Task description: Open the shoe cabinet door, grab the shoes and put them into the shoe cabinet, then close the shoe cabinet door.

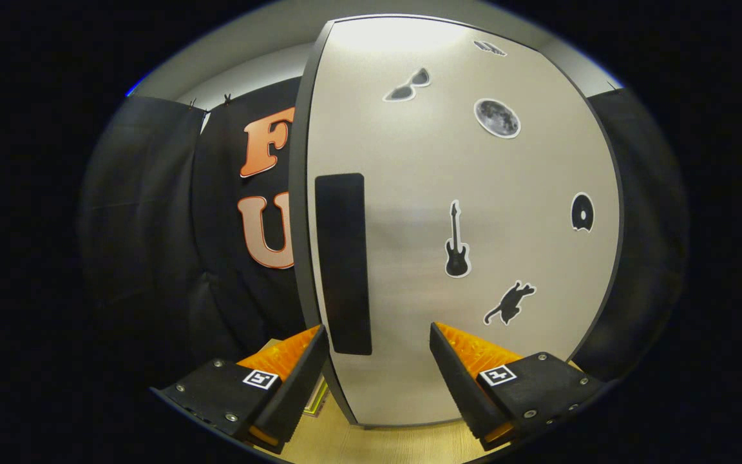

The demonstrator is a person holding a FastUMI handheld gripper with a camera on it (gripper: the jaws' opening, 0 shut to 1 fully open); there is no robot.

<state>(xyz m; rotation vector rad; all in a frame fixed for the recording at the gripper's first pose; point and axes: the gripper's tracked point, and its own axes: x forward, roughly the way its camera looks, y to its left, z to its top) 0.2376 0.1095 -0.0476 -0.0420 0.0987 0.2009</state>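
Jaws of the gripper stand wide apart, gripping nothing, their tips to either side of the lower end of the dark vertical handle. That handle sits near the left edge of the pale shoe cabinet door, which rises straight ahead, dotted with stickers: a guitar, a cat, a moon, sunglasses. Light wood floor lies below.
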